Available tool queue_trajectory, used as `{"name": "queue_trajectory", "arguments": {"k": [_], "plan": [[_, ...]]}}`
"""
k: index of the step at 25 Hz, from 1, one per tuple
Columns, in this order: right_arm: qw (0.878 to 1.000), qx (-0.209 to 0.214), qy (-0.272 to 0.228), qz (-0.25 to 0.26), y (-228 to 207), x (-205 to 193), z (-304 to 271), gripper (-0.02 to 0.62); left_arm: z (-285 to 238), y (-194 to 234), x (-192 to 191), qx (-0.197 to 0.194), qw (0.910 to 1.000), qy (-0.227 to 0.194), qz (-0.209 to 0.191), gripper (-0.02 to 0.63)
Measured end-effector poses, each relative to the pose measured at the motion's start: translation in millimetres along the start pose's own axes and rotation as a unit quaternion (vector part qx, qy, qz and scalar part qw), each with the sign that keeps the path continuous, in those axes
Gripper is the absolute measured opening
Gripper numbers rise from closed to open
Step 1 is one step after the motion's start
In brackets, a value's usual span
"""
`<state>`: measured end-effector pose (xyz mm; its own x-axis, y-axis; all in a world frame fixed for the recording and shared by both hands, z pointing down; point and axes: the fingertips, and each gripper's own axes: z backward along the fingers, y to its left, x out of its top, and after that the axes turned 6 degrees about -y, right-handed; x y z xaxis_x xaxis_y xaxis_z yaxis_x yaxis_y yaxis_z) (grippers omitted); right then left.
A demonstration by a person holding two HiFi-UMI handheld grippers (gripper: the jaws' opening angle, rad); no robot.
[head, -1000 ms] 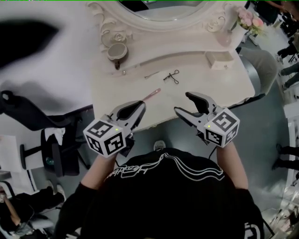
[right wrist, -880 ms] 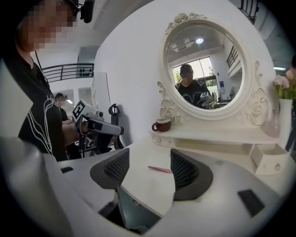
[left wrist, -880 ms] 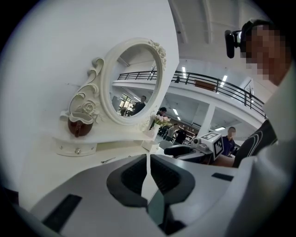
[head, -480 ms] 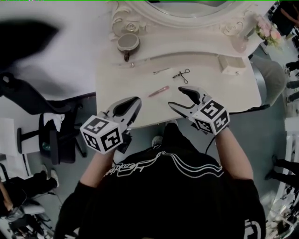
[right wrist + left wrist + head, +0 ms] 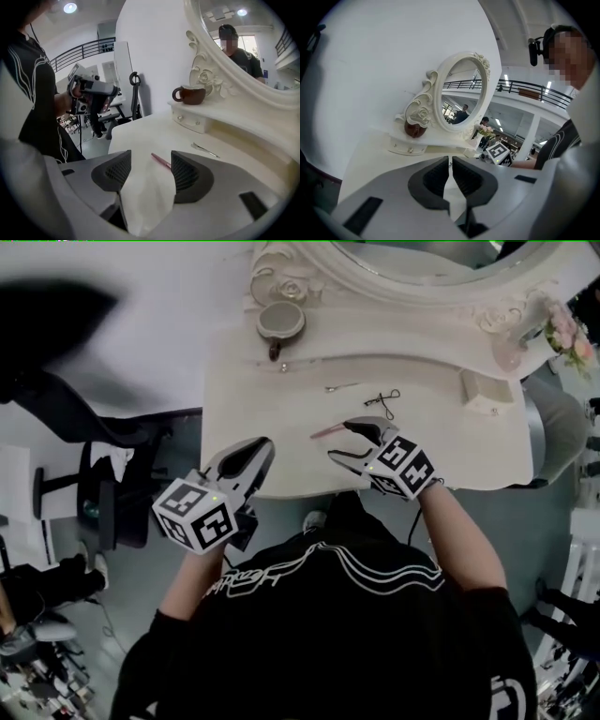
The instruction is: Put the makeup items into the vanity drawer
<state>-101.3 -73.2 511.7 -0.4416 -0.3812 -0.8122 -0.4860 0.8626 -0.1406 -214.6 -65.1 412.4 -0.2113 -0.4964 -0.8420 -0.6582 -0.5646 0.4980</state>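
Just beyond right tool [image 5: 151, 164], pink pencil [image 5: 161, 161]

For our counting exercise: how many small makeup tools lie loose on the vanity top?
3. A pink stick by the right gripper, a metal clip farther back, an eyelash curler right of the clip. That gripper might hide more.
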Motion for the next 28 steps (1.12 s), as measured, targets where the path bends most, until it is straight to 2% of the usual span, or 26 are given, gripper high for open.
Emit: {"name": "queue_trajectory", "arguments": {"k": [5, 11, 17, 25, 28], "plan": [[0.998, 0.037, 0.039, 0.015, -9, -14, -23, 0.279, 0, 11, 10, 0.021, 0.9996, -0.019, 0.004, 0.043], [0.994, 0.068, 0.075, 0.031, -22, -25, -44, 0.274, 1, 33, 13, 0.061, 0.9972, -0.029, 0.031, 0.043], [0.988, 0.093, 0.107, 0.066, -25, -32, -55, 0.211, 1, 49, 9, 0.089, 0.9947, -0.029, 0.041, 0.043], [0.979, 0.095, 0.140, 0.114, -31, -45, -59, 0.076, -4, 57, 8, 0.097, 0.9937, -0.031, 0.047, 0.043], [0.978, 0.100, 0.143, 0.119, -31, -46, -60, 0.066, -4, 57, 7, 0.098, 0.9935, -0.031, 0.048, 0.043]]}}
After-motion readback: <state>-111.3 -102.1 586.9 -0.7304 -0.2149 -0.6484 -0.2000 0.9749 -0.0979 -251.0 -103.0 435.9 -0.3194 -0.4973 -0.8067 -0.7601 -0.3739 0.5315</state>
